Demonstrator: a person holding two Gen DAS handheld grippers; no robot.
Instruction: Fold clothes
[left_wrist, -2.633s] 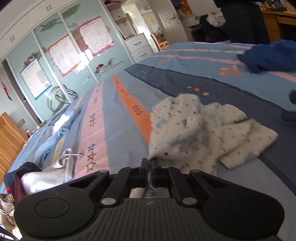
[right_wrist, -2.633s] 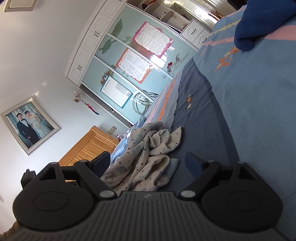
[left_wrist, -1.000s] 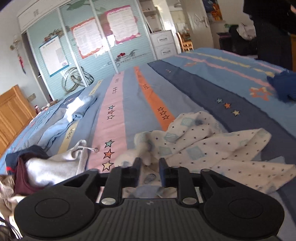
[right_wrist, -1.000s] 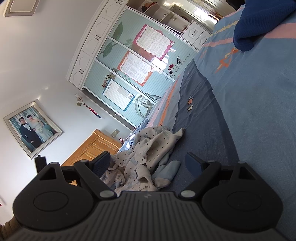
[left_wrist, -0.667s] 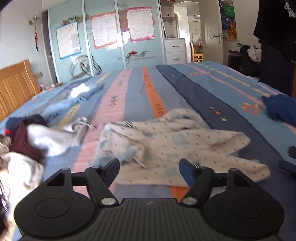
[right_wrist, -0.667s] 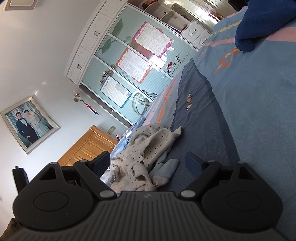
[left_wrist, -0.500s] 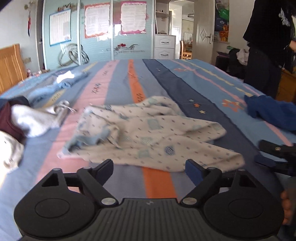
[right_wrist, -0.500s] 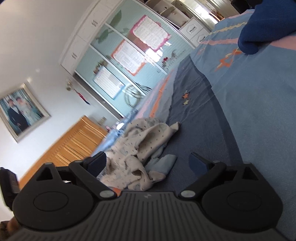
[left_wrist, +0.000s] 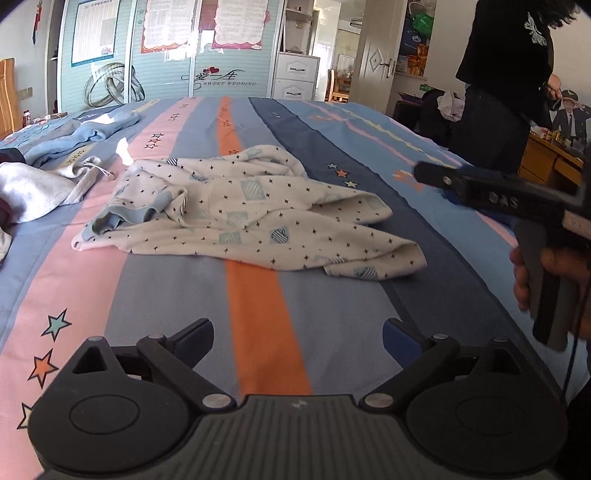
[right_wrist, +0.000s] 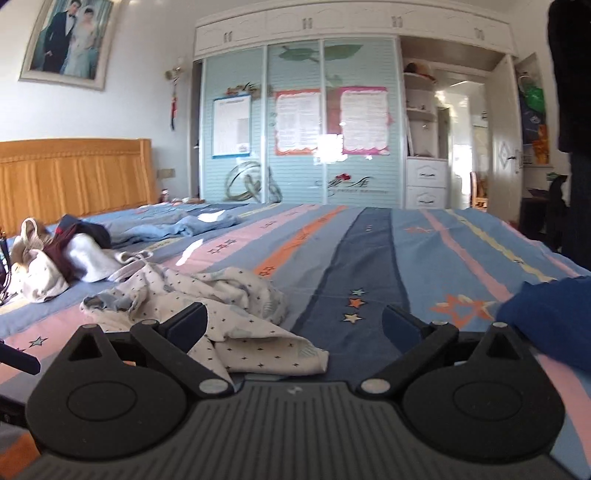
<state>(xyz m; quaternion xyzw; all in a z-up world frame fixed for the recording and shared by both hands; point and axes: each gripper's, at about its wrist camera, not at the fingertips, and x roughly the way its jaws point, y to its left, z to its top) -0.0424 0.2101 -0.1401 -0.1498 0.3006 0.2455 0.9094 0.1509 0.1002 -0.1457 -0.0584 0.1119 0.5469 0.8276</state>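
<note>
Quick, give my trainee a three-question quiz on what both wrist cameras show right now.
1. True or false: the left gripper is shut on the star-print garment.
2. The garment lies on: A) a wooden floor, B) the striped bedspread, C) a chair.
3. Fill in: the right gripper has its fingers ____.

Key: 1 false, it is open and holds nothing; 2 B; 3 open, spread above the garment's near edge.
</note>
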